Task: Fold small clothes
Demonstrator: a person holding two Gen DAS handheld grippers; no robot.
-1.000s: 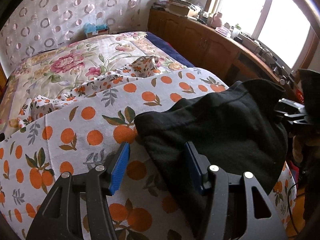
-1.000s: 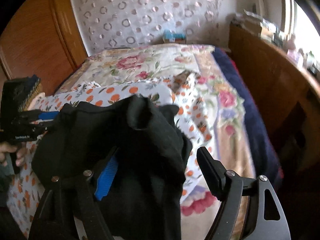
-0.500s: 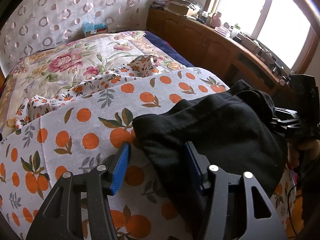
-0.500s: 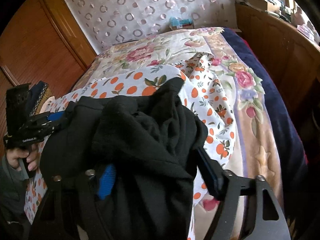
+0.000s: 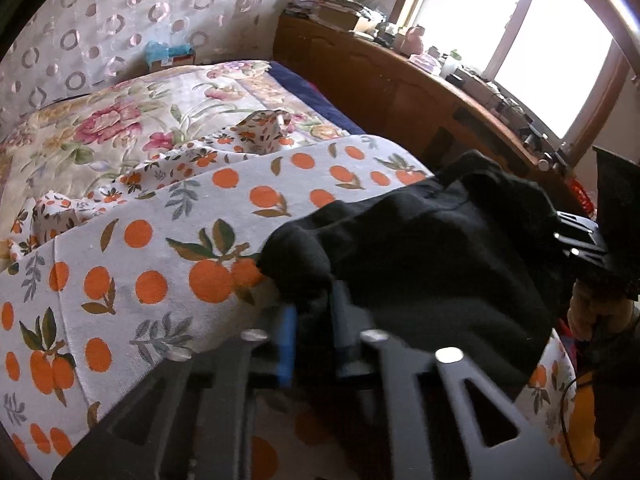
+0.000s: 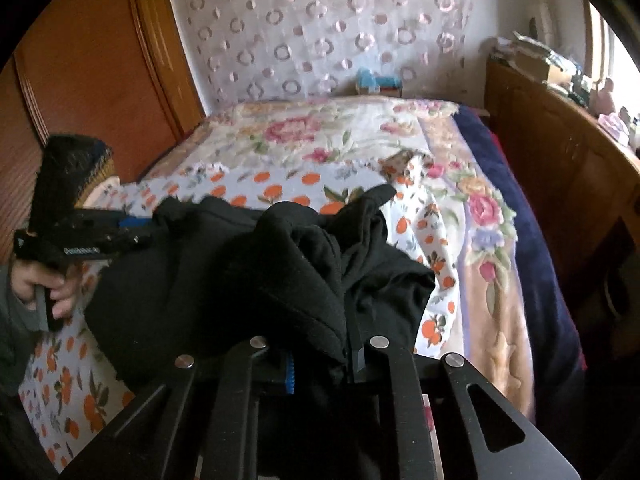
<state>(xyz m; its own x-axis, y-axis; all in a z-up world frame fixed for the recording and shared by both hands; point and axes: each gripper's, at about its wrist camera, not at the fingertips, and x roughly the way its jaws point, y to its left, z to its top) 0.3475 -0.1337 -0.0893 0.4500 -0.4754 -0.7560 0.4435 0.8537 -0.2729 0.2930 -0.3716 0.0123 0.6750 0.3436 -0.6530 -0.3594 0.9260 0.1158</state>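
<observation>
Black garment pinched at opposite edges between both grippers' just-closed fingers, over the bed

A lived-in bedroom of a home; shown by a bed spread with a flowered quilt and an orange-printed sheet; backed by a curtain patterned with rings. Flanked by a long wooden cabinet cluttered with bottles and boxes under a bright window; closed in by a wooden wardrobe opposite.
</observation>
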